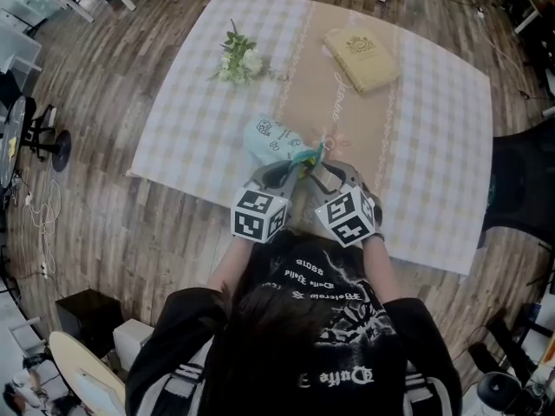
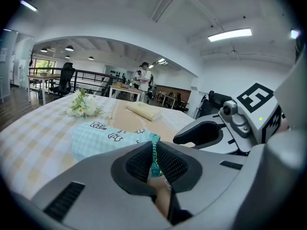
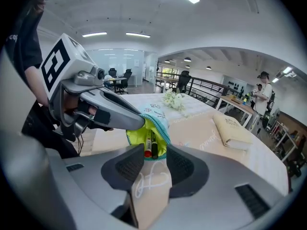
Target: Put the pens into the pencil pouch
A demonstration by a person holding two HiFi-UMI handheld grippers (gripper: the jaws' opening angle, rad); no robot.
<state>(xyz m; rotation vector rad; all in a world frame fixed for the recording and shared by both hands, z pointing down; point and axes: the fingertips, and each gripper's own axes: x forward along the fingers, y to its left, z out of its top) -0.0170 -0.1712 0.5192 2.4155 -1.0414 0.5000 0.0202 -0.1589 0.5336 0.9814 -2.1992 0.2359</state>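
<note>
The left tool (image 2: 154,158) pinches the pencil pouch (image 2: 98,138) by its rim to keep the mouth open. The right tool (image 3: 154,166) stands with jaws apart and empty, facing the pens (image 3: 150,145) inside.

Open-plan office or lab space. Evidence: wood-plank floor (image 1: 130,232), swivel chair (image 2: 65,76), desks (image 2: 125,88) beyond railing (image 2: 93,76), ceiling strip lights (image 2: 230,34), people (image 2: 142,78) standing at far desk, loose cables (image 1: 39,208) on floor.

The pencil pouch (image 1: 270,137) is soft teal cloth with a smooth yellow-green lining; the pens (image 3: 149,145) look like glossy plastic. Matt checked cloth covers the worktop (image 1: 434,146). The left claw (image 2: 154,150) and right claw (image 3: 154,157) are smooth matt grey plastic with rough black pads (image 3: 128,168). The floor (image 1: 121,224) is wood plank
</note>
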